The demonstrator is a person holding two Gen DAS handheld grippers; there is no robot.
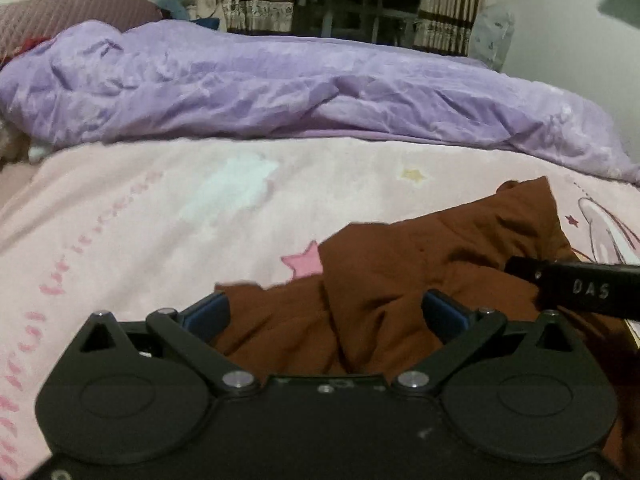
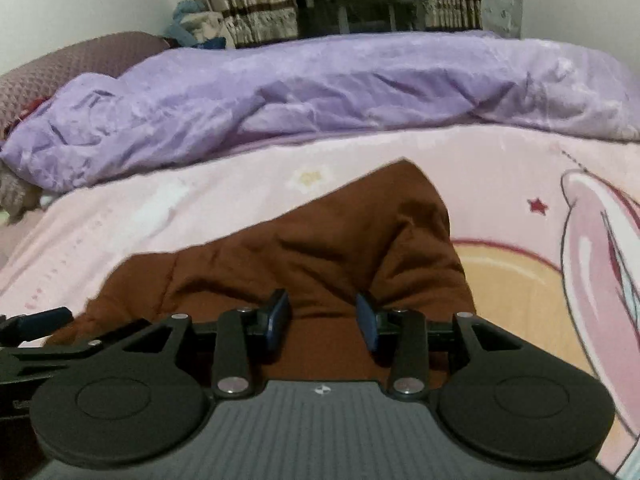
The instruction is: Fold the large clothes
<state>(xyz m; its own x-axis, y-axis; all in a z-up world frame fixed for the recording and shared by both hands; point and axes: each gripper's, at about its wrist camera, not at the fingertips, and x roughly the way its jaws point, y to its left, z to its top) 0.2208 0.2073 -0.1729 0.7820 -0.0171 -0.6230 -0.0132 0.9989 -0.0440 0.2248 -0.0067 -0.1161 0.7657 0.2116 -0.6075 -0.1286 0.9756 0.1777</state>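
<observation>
One rumpled brown garment (image 2: 320,236), perhaps padded, on pink bedspread (image 2: 500,160).

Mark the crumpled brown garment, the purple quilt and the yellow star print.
crumpled brown garment (image 2: 320,248): right wrist view, its wrinkled middle.
purple quilt (image 1: 256,92): left wrist view, its rumpled top.
yellow star print (image 1: 413,175): left wrist view, star's centre.

Both wrist cams sit low and close over brown garment (image 1: 400,280), facing across pink bedsheet (image 1: 160,208) toward purple duvet (image 1: 280,88) and curtains (image 2: 248,4). Shared: garment, sheet, duvet.
</observation>
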